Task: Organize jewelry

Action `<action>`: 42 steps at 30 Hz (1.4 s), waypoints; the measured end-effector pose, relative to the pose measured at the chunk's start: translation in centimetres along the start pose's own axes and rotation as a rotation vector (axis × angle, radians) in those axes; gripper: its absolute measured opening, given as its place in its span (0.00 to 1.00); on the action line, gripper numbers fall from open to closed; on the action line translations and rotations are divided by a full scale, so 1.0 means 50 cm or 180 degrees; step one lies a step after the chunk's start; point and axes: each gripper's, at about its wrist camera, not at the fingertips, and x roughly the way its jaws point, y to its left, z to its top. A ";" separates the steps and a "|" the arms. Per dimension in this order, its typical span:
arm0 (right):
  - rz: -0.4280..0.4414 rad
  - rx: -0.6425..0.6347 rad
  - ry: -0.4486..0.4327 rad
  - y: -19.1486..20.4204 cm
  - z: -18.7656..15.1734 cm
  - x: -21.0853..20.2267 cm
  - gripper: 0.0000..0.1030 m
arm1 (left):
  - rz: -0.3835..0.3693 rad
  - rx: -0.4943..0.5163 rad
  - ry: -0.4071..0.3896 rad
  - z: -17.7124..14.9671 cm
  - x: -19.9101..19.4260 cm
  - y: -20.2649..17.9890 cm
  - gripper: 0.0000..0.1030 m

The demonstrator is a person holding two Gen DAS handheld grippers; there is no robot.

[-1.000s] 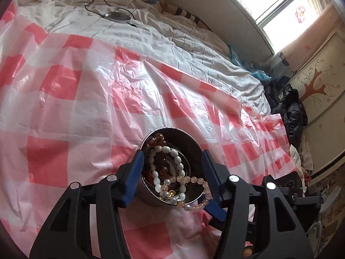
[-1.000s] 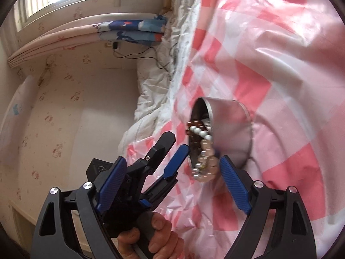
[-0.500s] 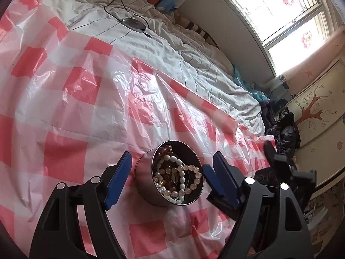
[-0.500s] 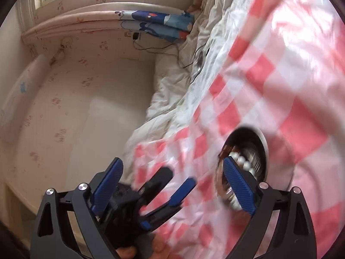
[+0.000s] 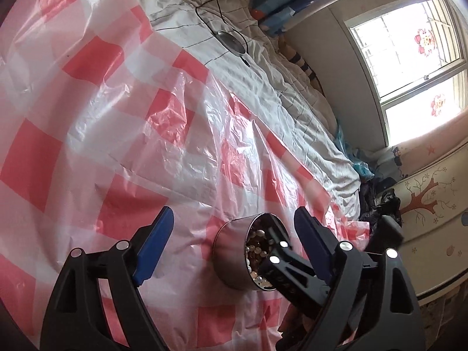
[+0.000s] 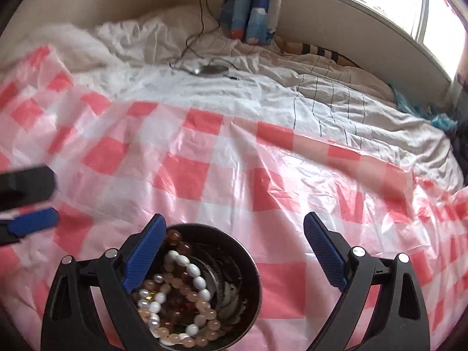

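1. The pink checked plastic sheet covers the bed; the white quilt lies at 12 o'clock beyond it
2. The round metal tin stands on the sheet, holding the bead bracelets
3. The right gripper is nearer, wide and empty, the tin at its 7 o'clock under its left finger
4. The left gripper, jaws just opening, clamped the tin a second ago; now wide, touching nothing, tin between the fingers toward 4 o'clock
5. The right view has rolled upright

round metal tin holding bead bracelets
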 end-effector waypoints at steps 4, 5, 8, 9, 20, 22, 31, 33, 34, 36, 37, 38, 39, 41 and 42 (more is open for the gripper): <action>-0.0174 -0.0074 0.0157 -0.020 -0.032 0.014 0.92 | -0.0031 0.0072 0.0056 -0.005 0.004 -0.014 0.79; -0.0214 -0.0025 0.0160 -0.031 -0.035 0.010 0.92 | -0.0029 0.0100 0.0070 -0.007 0.005 -0.018 0.79; -0.0202 0.0136 0.0105 -0.053 -0.037 -0.021 0.93 | 0.0061 0.0247 0.0079 -0.010 0.007 -0.032 0.79; -0.0235 0.0119 0.0114 -0.054 -0.041 -0.025 0.93 | 0.0101 0.0317 0.0086 -0.012 0.008 -0.038 0.80; 0.0164 0.0813 -0.0154 -0.137 -0.116 -0.168 0.93 | 0.0974 0.1836 -0.0335 -0.098 -0.048 -0.140 0.88; 0.0164 0.0839 -0.0039 -0.138 -0.157 -0.181 0.93 | 0.1144 0.2051 -0.0499 -0.115 -0.071 -0.154 0.93; 0.0367 0.1003 -0.0062 -0.098 -0.262 -0.261 0.93 | 0.1429 0.2460 -0.0738 -0.187 -0.153 -0.150 0.93; 0.0417 0.1014 -0.0033 -0.089 -0.268 -0.260 0.93 | 0.1435 0.2516 -0.0721 -0.208 -0.164 -0.143 0.93; 0.0426 0.0993 -0.0016 -0.084 -0.268 -0.257 0.93 | 0.1435 0.2529 -0.0687 -0.214 -0.167 -0.139 0.93; 0.0414 0.0933 0.0026 -0.072 -0.266 -0.250 0.93 | 0.1399 0.2566 -0.0645 -0.223 -0.166 -0.138 0.93; 0.0414 0.0918 0.0039 -0.068 -0.265 -0.247 0.93 | 0.1390 0.2607 -0.0633 -0.225 -0.163 -0.139 0.93; 0.0428 0.0906 0.0053 -0.064 -0.265 -0.245 0.93 | 0.1405 0.2636 -0.0634 -0.227 -0.162 -0.138 0.93; 0.0441 0.0890 0.0063 -0.060 -0.266 -0.242 0.93 | 0.1426 0.2653 -0.0638 -0.228 -0.161 -0.137 0.93; 0.0437 0.0840 0.0080 -0.053 -0.264 -0.238 0.93 | 0.1423 0.2648 -0.0628 -0.226 -0.157 -0.136 0.93; 0.0430 0.0825 0.0086 -0.051 -0.264 -0.237 0.93 | 0.1410 0.2625 -0.0624 -0.224 -0.154 -0.135 0.93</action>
